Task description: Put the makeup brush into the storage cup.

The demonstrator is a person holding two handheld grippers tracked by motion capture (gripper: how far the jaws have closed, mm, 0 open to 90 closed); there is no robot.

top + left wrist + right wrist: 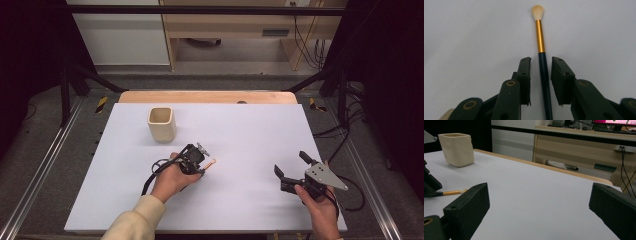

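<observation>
Brush handle [544,75] between the jaws of the left gripper [541,75] is the thing to watch: the pads stand to either side of the dark stem with a sliver of gap on each, not yet pressing. If they close a little off-centre, I would expect the thin round stem to roll or skid on the white table [250,125] and slip out. Too low, and the tips could scrape the board.

Taking the cream square cup [161,124] as the mark, the makeup brush [210,162] lies flat on the table, nearer the person than the cup and to its right, its pale tuft pointing away from the left gripper [199,161]. The left hand [171,180] reaches forward, tilted down over the handle. Well to the right of the cup, the right gripper [290,166] sits low by the table's near right part, jaws spread wide and empty.
</observation>
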